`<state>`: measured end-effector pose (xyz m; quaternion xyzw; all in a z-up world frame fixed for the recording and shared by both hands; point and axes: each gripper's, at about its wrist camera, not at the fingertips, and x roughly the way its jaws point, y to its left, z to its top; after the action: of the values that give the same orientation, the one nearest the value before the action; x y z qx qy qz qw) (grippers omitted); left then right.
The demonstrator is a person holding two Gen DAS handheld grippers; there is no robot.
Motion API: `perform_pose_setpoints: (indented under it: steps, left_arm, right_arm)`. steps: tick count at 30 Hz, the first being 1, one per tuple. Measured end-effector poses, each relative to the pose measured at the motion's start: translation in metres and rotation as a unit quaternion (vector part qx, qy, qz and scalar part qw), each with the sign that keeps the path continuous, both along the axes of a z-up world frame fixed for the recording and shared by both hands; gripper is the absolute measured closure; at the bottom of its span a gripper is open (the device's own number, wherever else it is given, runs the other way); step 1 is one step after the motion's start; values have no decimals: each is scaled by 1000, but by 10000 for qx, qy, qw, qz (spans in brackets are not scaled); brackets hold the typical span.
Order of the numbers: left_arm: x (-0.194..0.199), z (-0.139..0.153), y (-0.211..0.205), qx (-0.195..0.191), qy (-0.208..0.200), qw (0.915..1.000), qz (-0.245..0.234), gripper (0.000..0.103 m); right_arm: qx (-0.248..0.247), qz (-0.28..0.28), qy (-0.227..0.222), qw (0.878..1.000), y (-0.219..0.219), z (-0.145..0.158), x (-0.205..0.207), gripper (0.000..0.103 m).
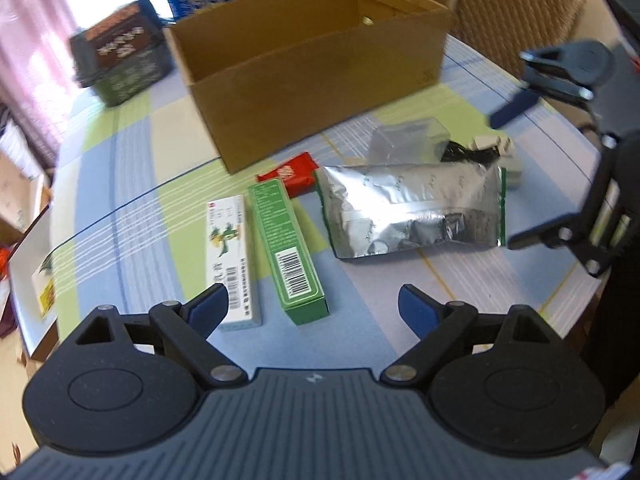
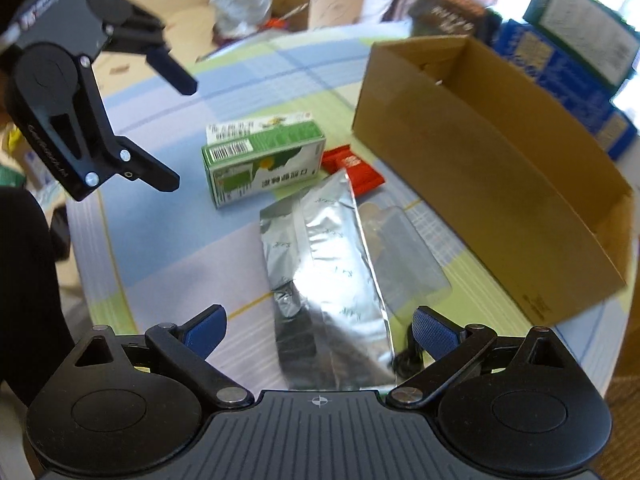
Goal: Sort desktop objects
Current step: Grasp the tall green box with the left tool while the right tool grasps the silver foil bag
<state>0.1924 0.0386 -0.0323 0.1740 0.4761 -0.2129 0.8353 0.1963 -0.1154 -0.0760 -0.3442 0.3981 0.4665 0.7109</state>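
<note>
The left gripper (image 1: 313,306) has its blue-padded fingers spread wide with nothing between them, above the near ends of a white rectangular carton (image 1: 232,264) and a green rectangular carton (image 1: 286,250) that lie side by side on the table. The right gripper (image 2: 318,330) is likewise wide apart and empty, poised over the near end of a crinkled silver foil pouch (image 2: 328,280). Beyond the pouch lie a flat red packet (image 2: 352,168) and a clear plastic package (image 2: 404,248); a black cable (image 1: 468,156) and a pale plug block (image 1: 504,156) lie behind it in the left view. An open brown cardboard box (image 1: 312,92) stands farther back on the blue-and-green checked tablecloth (image 1: 132,200), with a dark printed box (image 1: 124,60) beside it.
</note>
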Motion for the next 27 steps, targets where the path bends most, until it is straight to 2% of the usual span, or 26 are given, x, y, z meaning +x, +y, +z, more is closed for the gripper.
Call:
perform_pose_setpoints:
  steps: [4, 10, 16, 24, 26, 27]
  left_arm:
    - [13, -12, -4, 153, 132, 9989, -412, 20]
    - [35, -27, -6, 175, 284, 9968, -720, 24]
    - [52, -40, -12, 263, 414, 9952, -841, 32]
    - [64, -51, -16, 263, 548, 9943, -881, 39]
    - [65, -52, -17, 283, 555, 9941, -888, 50]
    - [66, -53, -17, 304, 560, 9939, -898, 55]
  right_arm:
    - [-254, 267, 49, 9993, 16, -12, 8, 8]
    - [-566, 484, 202, 9970, 34, -29, 18, 15]
    - [-756, 588, 289, 9950, 46, -42, 29, 19]
    - [-958, 622, 223, 9932, 58, -55, 40, 19]
    - [-984, 595, 251, 9931, 58, -57, 43, 20]
    - [-996, 585, 270, 9929, 58, -58, 45, 25]
